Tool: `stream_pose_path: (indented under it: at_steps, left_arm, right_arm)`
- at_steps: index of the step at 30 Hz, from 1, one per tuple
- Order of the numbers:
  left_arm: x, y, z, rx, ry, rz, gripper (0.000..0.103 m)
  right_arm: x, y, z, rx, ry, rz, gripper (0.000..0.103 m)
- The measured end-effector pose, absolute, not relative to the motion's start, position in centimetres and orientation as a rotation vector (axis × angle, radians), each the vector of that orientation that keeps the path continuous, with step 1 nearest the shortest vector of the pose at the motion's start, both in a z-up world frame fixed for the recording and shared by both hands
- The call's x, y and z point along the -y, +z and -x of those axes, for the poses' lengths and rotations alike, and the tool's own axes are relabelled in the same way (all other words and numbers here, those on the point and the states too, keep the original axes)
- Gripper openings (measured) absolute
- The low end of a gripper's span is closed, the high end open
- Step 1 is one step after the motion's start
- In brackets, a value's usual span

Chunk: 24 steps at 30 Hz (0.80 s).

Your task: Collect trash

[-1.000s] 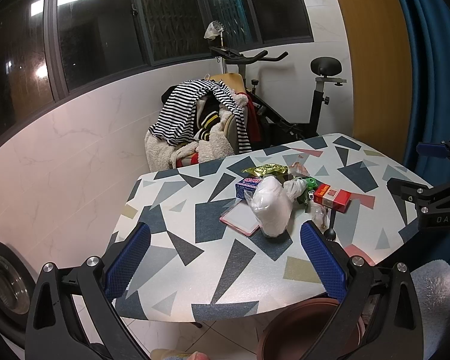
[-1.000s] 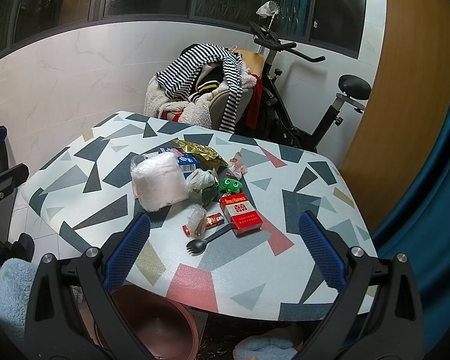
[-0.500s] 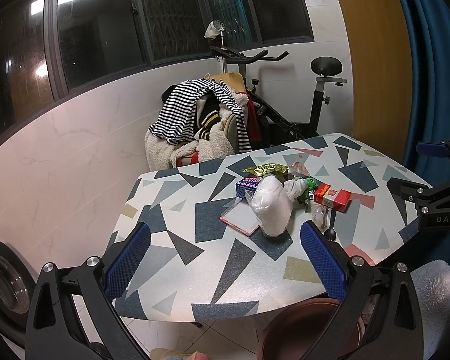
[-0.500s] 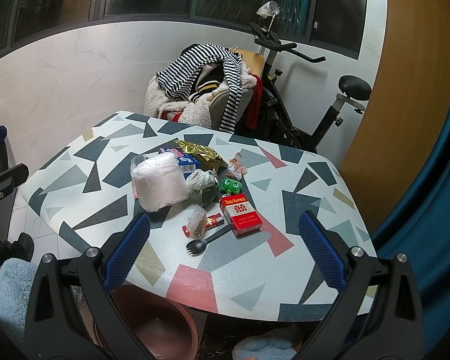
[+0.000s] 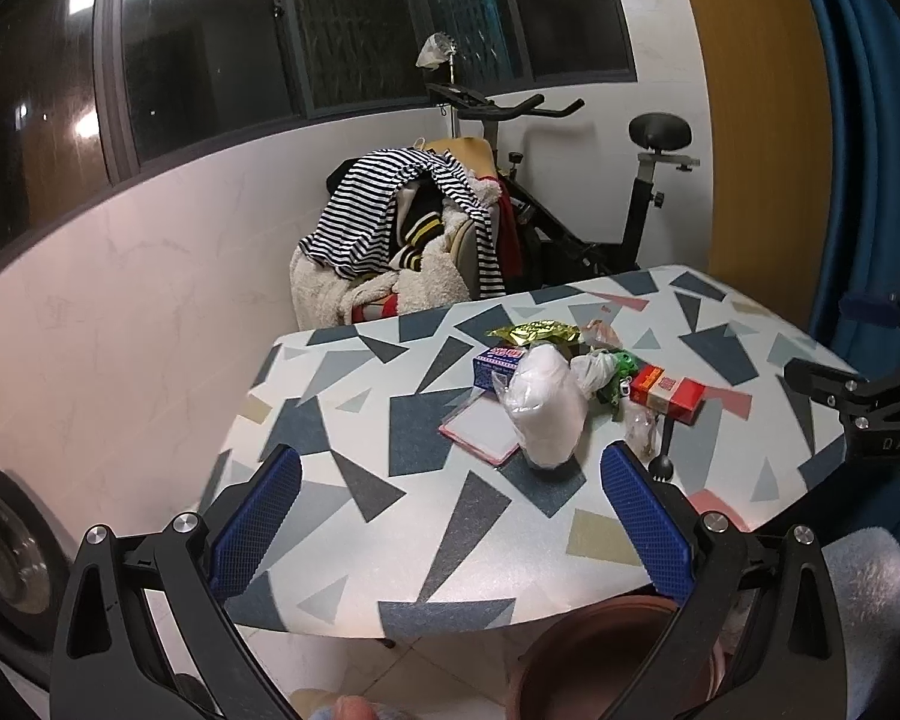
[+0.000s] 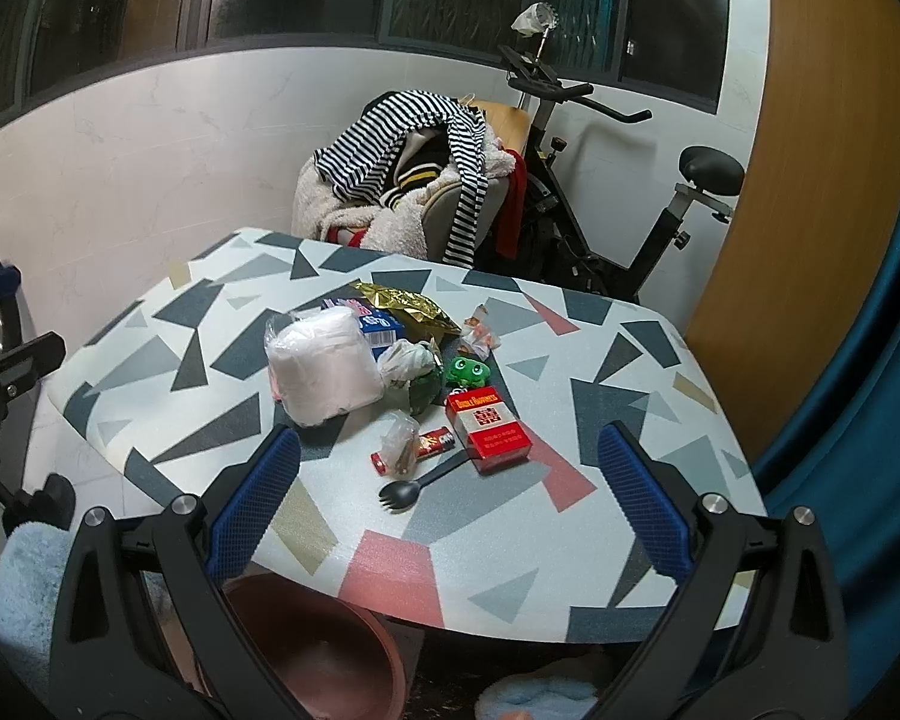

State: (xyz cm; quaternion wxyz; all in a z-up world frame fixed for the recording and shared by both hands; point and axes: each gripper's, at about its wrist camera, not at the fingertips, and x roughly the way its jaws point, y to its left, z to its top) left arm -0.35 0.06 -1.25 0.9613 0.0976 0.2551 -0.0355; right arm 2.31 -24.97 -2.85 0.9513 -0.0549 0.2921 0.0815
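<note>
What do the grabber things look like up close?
Each hand-held gripper, the left and the right, has two black metal arms with cut-out slots and shiny silver bolts. The fingers end in bright blue pads with a fine grid texture. Seen from the side in the left view, the right one's black frame carries white letters reading DAS. No cables or sleeves show.

A black exercise bike (image 6: 624,204) stands against the white wall, just beside a chair (image 6: 480,180) heaped with clothes, a striped top (image 6: 402,132) on the pile. Dark windows (image 5: 342,24) run above. A blue curtain (image 6: 870,360) hangs beside a wooden panel (image 6: 810,180).
</note>
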Motion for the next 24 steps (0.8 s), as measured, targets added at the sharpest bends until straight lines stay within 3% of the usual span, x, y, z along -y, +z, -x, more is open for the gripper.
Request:
stream_pose_path:
  at_steps: [20,21,23,24]
  left_arm:
    - [-3.0,-7.4,-4.1,-0.601,-0.102,-0.169,0.098]
    - [-3.1,-7.8,-4.5,-0.617,-0.112,-0.158,0.098]
    - [-3.4,-8.7,-5.1,-0.636,-0.094,-0.150,0.098]
    - [-3.4,-9.0,-5.3,-0.639,-0.089,-0.149,0.098]
  right_arm:
    - [27.0,-13.2,-8.2,-0.762,0.220,0.020,0.097]
    - [26.9,-13.4,-8.7,-0.768,0.229,0.013,0.095]
    - [26.5,-14.2,-10.2,-0.783,0.259,-0.002,0.080]
    - [26.2,-15.0,-11.4,-0.796,0.276,-0.007,0.080]
